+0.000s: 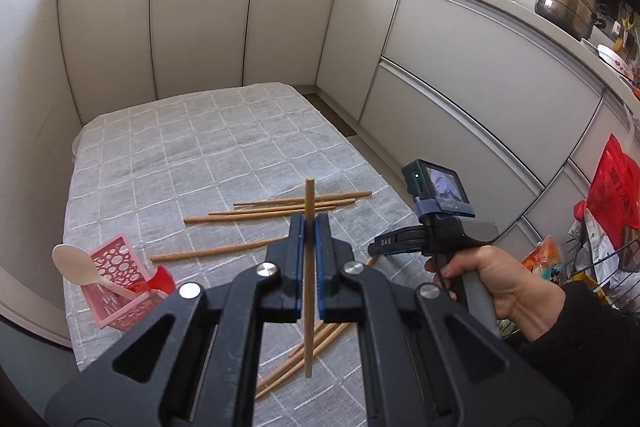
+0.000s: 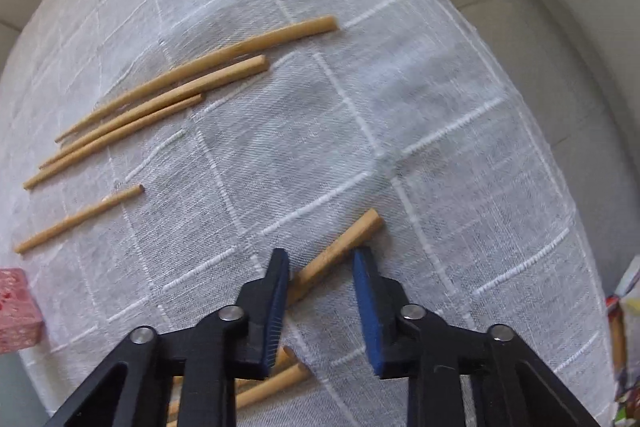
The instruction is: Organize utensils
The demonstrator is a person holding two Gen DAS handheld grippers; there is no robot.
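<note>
— Chopstick grip first: what is the left hand-held gripper [image 1: 308, 227] doing?

— It is pinching one light wooden chopstick [image 1: 309, 279] between its blue pads, the stick standing nearly upright above the grey checked tablecloth [image 1: 192, 155] that is covering the counter.

— And the right hand-held gripper [image 2: 320, 279]?

— It is pointing steeply down at the cloth with its jaws partly spread. A lone wooden chopstick [image 2: 340, 251] is lying on the cloth in the gap between the pads; the pads are not pressing on it. A person's hand [image 1: 496, 287] is gripping its handle.

— Where are the other utensils sitting?

— Loose wooden chopsticks [image 1: 280, 207] are lying scattered beyond the left jaws, with more below them. At the left edge of the cloth a pink perforated plastic basket [image 1: 116, 267] is holding a pale wooden spoon [image 1: 76, 265] and something red.
</note>
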